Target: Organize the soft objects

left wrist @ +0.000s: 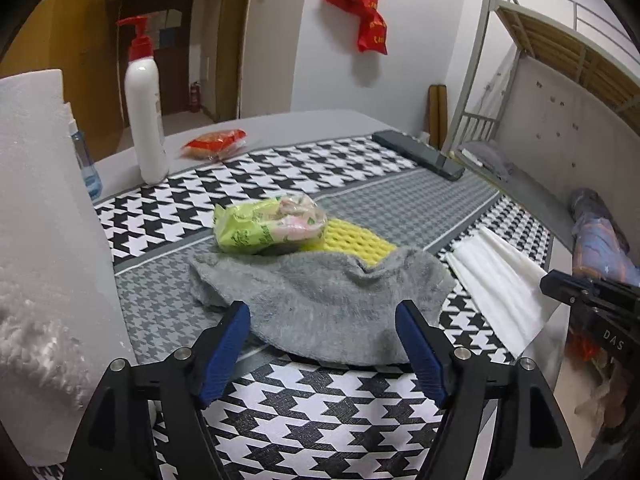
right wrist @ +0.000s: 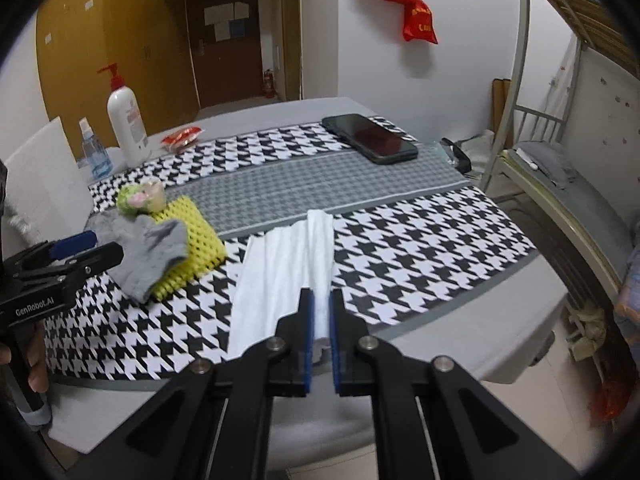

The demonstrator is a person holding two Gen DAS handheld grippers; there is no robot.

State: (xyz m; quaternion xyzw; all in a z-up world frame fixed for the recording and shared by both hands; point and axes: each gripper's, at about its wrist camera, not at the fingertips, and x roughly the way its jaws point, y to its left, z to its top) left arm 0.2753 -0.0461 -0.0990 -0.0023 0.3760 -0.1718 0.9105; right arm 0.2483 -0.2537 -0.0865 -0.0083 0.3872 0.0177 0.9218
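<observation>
Right gripper (right wrist: 320, 312): clamped on near edge of white folded tissue (right wrist: 286, 264)
Left gripper (left wrist: 322, 332): jaws apart, holding nothing, straddling grey cloth (left wrist: 320, 300)
Grey cloth: lies partly over yellow sponge (left wrist: 356, 240)
Green packet (left wrist: 268, 224): on sponge
Tablecloth (right wrist: 400, 240): under all

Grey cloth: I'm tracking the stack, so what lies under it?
The grey cloth drapes over the near end of the yellow sponge, which pokes out behind it. How far the sponge reaches beneath is hidden.
</observation>
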